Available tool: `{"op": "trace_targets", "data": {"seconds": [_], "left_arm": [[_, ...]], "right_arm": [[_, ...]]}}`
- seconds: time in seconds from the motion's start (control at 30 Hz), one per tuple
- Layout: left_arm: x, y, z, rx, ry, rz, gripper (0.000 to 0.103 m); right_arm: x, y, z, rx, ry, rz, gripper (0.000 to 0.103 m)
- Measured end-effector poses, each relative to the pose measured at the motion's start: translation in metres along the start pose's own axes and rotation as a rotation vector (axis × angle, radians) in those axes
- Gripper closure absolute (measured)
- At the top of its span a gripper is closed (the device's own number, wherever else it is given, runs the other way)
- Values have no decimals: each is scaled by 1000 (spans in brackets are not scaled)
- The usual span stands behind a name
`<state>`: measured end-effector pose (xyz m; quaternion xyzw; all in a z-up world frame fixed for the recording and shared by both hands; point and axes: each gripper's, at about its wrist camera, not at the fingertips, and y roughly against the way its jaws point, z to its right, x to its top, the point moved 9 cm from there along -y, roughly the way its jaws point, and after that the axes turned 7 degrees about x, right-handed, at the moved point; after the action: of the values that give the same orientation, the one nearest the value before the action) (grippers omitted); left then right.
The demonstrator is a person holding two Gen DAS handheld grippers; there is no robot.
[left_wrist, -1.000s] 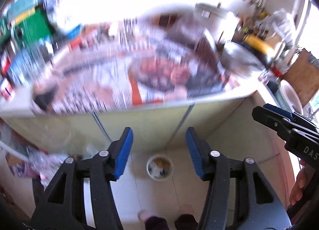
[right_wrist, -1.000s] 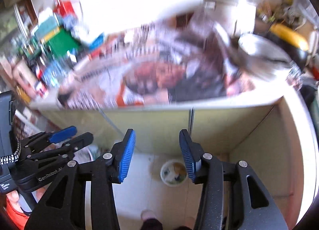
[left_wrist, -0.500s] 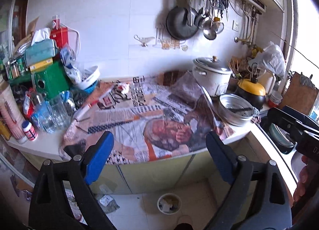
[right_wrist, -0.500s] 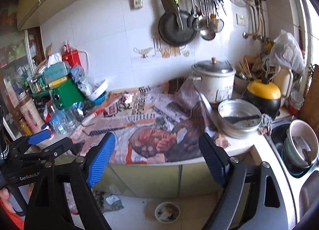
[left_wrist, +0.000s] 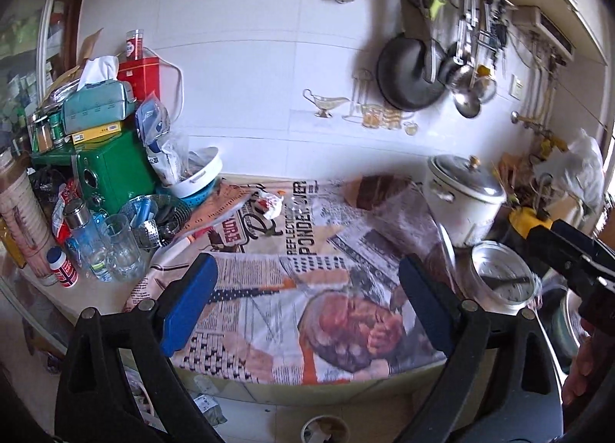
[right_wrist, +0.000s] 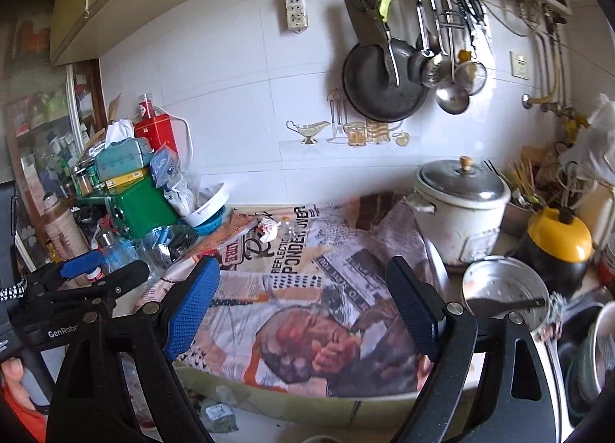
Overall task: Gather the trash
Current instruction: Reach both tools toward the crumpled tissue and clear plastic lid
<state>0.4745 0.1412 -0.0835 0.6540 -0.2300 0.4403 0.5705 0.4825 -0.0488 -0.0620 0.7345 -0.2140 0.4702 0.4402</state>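
A crumpled white and red wrapper [left_wrist: 269, 202] [right_wrist: 268, 229] lies on the newspaper sheets [left_wrist: 307, 312] [right_wrist: 307, 289] that cover the counter, near the back left. My left gripper [left_wrist: 307, 273] hovers over the front of the counter, open, with nothing between its blue pads. My right gripper [right_wrist: 303, 273] hangs beside it, also open and empty. Each gripper shows at the edge of the other's view: the right one [left_wrist: 569, 254], the left one [right_wrist: 96, 273]. Below the counter a small round bin [left_wrist: 324, 429] stands on the floor, with crumpled litter [left_wrist: 207, 406] [right_wrist: 219, 414] to its left.
A white rice cooker [left_wrist: 465, 193] [right_wrist: 459, 197], a metal bowl with a ladle [right_wrist: 503, 297] and a yellow-topped pot [right_wrist: 559, 243] crowd the right side. A green box with stacked items [left_wrist: 111, 174], glasses [left_wrist: 119, 250] and bottles fill the left. A pan [right_wrist: 384, 81] and utensils hang on the wall.
Both grippers have risen from facing the cupboard fronts and the floor bin to looking across the counter top. Both pairs of jaws have spread much wider. Nothing was picked up.
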Motion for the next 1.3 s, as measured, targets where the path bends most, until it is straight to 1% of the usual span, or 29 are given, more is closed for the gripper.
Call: {"op": "trace_targets", "data": {"seconds": [0.13,0.2,0.33,0.43,0.5,0.57,0.63,0.7,0.8,0.87,0.97,1.1,1.3], "left_arm": [[18,-27,-8,54,76,7,7],[25,-37,-12,77,95,8,7],[42,-63,-23,129,102,1,7],[55,-85,-34,160,91,0,7],[62,-101,-39,168,82,-6,7],[69,-123,-46,168,69,-13,7],[75,-145,-52,161,59,-21,7],[82,-170,-59,140,53,-37,7],[90,-211,-72,111,47,-69,8],[94,-240,-82,101,44,-92,8],[98,-279,-96,91,29,-123,8],[90,-330,-110,84,-3,-183,8],[59,-393,-120,27,-14,-301,8]], "right_arm": [[13,-34,9,35,66,-35,17],[15,-50,10,55,87,-50,17],[21,-86,7,95,129,-100,17],[25,-116,6,136,126,-140,17],[29,-136,8,123,129,-159,17],[33,-158,7,95,131,-167,16],[38,-178,8,77,123,-176,9],[42,-198,9,66,114,-182,7],[47,-231,11,3,120,-201,6],[48,-256,11,-29,122,-217,2],[47,-299,8,-8,84,-254,1],[33,-358,12,-10,29,-328,1],[-10,-446,25,-60,-12,-474,3]]}}
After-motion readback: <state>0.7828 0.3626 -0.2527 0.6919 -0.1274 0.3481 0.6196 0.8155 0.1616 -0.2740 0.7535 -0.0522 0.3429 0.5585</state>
